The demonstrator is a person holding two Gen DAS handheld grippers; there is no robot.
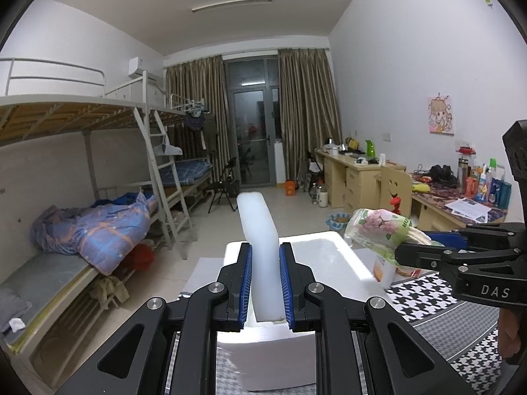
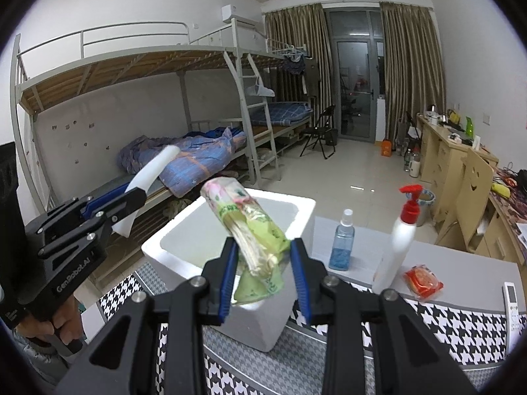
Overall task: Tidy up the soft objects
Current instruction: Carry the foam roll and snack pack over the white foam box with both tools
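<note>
Two claws gripping, white foam strip [image 1: 258,247] upright, tissue pack [image 2: 250,227] slanting up-left — over foam box [image 2: 184,230]

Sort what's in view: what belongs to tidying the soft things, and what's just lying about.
Job:
white foam strip, held in left gripper
tissue pack, held in right gripper
foam box

Lying about:
blue spray bottle
pump bottle
red snack packet
remote

What we cannot make out

The foam box [image 1: 316,253] has its inside hidden from our left wrist view behind the white foam strip [image 1: 258,230]; print on the tissue pack [image 2: 253,227] blurs, and the remote control [image 2: 512,299] is cut by the edge.
</note>
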